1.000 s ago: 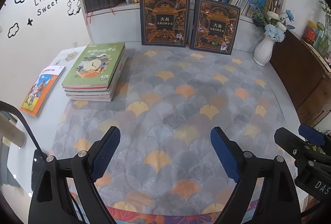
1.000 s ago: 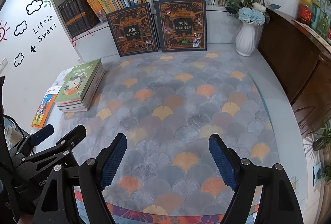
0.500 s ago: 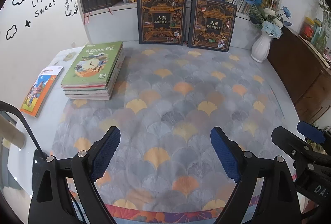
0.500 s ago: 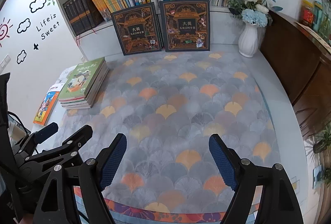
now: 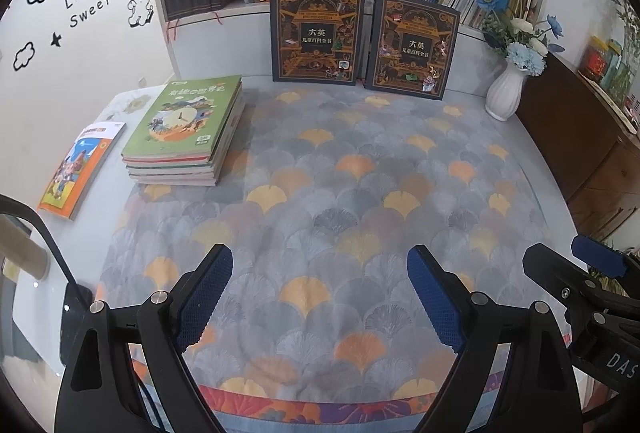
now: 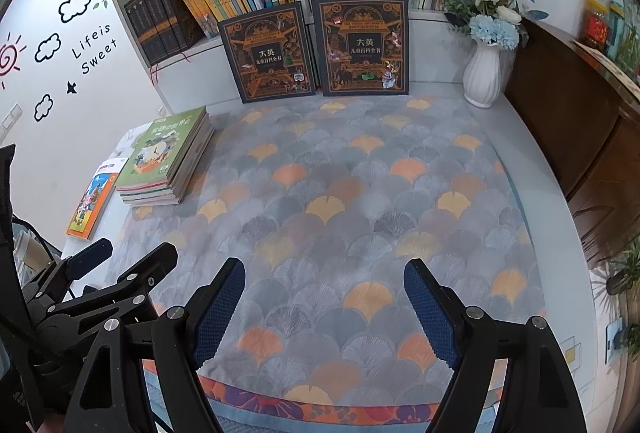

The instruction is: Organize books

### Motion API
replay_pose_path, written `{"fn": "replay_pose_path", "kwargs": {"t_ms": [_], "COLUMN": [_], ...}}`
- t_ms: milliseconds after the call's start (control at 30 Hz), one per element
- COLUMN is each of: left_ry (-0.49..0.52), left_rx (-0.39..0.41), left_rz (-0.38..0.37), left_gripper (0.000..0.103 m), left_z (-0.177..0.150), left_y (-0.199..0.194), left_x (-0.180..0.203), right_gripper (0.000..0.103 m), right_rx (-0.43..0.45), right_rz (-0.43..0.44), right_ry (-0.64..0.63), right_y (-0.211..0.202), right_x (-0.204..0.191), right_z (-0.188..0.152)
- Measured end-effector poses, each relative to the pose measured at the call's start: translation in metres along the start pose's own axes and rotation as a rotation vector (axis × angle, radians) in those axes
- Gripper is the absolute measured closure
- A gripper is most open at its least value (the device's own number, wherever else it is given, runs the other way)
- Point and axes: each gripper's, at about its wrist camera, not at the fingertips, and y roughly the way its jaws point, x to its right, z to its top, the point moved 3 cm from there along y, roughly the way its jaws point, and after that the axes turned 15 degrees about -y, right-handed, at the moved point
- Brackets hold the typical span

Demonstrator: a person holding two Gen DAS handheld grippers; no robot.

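Nothing shifted; stack of books (image 5: 184, 133) far beyond both wide, empty grippers (image 5: 320, 297).

We note two fisheye views, each set behind its own gripper and looking forward and down across the surface (image 5: 520, 161) toward the bookshelf (image 5: 260, 7). The left gripper (image 5: 320, 297) fills the left view's lower edge; the right gripper (image 6: 324, 307) does so in the right view. Both share the cloth (image 6: 360, 201), the book stack (image 5: 188, 129), the two standing books and the vase (image 6: 484, 73). Each view catches the other gripper at its side.
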Motion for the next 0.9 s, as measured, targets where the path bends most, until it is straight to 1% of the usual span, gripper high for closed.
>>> {"fn": "replay_pose_path", "kwargs": {"t_ms": [433, 733, 900], "left_ry": [0.004, 0.044, 0.048], "left_rx": [0.005, 0.018, 0.015], "left_rz": [0.006, 0.038, 0.063], "left_gripper": [0.015, 0.014, 0.014], "left_z": [-0.004, -0.0061, -0.0074], "left_y": [-0.0041, -0.0052, -0.0021], "left_x": [-0.0019, 0.0004, -0.0029], "right_gripper": [0.023, 0.023, 0.023], "right_rx": [-0.008, -0.013, -0.021], "right_rz": [0.013, 0.017, 0.023], "right_ry": [0.0, -0.004, -0.012], "right_y": [0.0002, 0.0019, 0.0058], "right_x": [-0.001, -0.0028, -0.0058], "right_z": [-0.0015, -0.0009, -0.0011]}}
